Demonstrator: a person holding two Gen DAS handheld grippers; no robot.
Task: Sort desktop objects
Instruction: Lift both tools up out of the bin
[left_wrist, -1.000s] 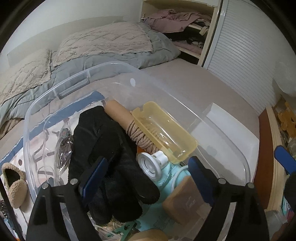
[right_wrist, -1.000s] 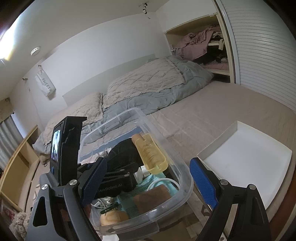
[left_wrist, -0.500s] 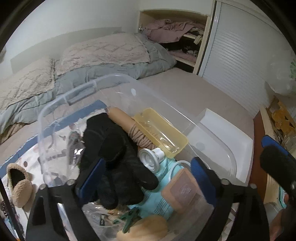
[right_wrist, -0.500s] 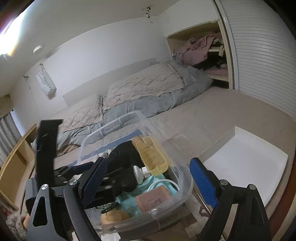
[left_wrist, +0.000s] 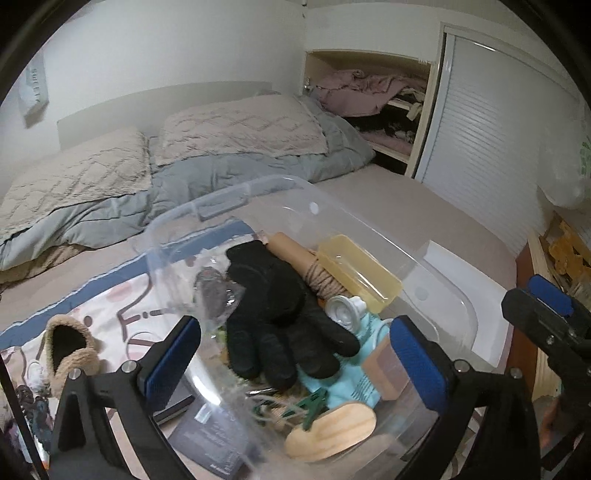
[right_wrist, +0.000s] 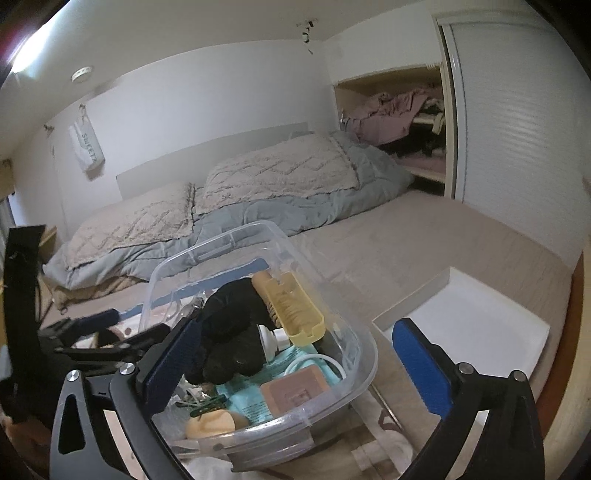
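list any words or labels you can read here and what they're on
"SWEET", with maybe more letters after it: on the white bag hanging on the wall.
Print on the teal packet in the bin: too small to read.
Embossed mark on the brown pad: blurred.
White print on the dark booklet outside the bin: too small.

Showing one clear plastic bin (left_wrist: 439, 291), holding one pair of black gloves (left_wrist: 280, 314), one yellow tray (left_wrist: 358, 271), one green clip (left_wrist: 314, 402), one tan compact (right_wrist: 293, 391). Lying outside: one white tray (right_wrist: 480, 325), one slipper (left_wrist: 70, 347), two pillows (left_wrist: 240, 127).
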